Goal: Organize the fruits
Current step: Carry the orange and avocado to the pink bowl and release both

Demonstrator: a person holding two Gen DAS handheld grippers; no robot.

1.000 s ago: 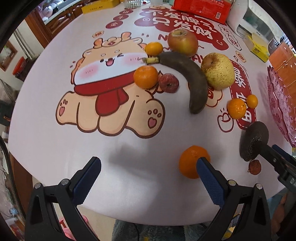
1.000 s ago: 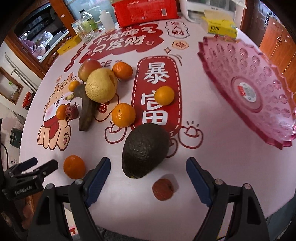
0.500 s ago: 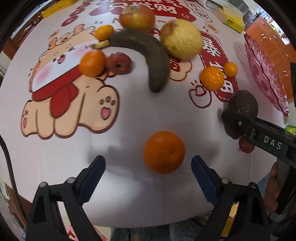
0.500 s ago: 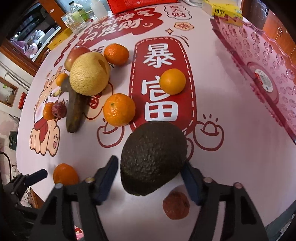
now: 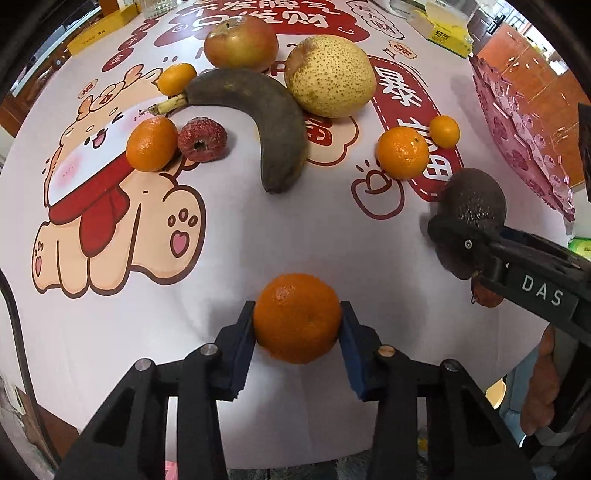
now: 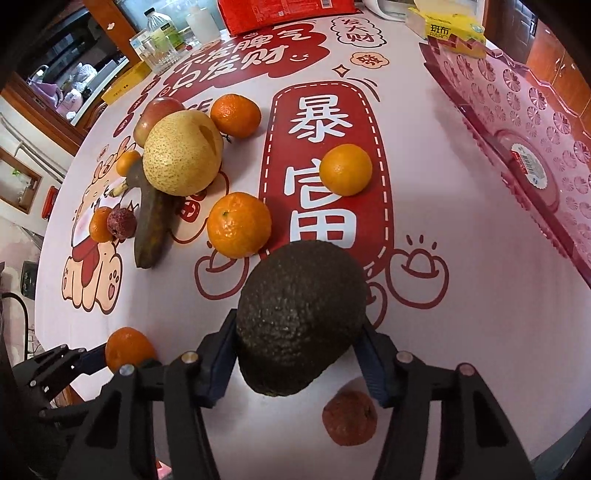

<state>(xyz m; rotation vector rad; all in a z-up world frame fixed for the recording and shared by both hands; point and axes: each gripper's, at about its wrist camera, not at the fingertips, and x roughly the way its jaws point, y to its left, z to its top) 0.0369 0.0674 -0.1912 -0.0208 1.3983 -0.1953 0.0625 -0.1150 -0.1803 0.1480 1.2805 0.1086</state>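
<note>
Cartoon-printed white tablecloth (image 5: 295,229) held scattered fruit. Left gripper (image 5: 297,328), wide half a second earlier, clamped round orange mandarin (image 5: 297,317); right gripper (image 6: 299,354) tightened on dark pebbled avocado (image 6: 301,317) near pink plastic tray (image 6: 535,122).

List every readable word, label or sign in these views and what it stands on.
"DAS": right hand-held gripper.
"暴富": red panel of the tablecloth.
"不发脾气 只发财": tablecloth's red cloud.
"发大财": small cloud.
"班布": yellow tissue pack.
Sticker in the pink tray, red box and bottle labels: too small to read.
</note>
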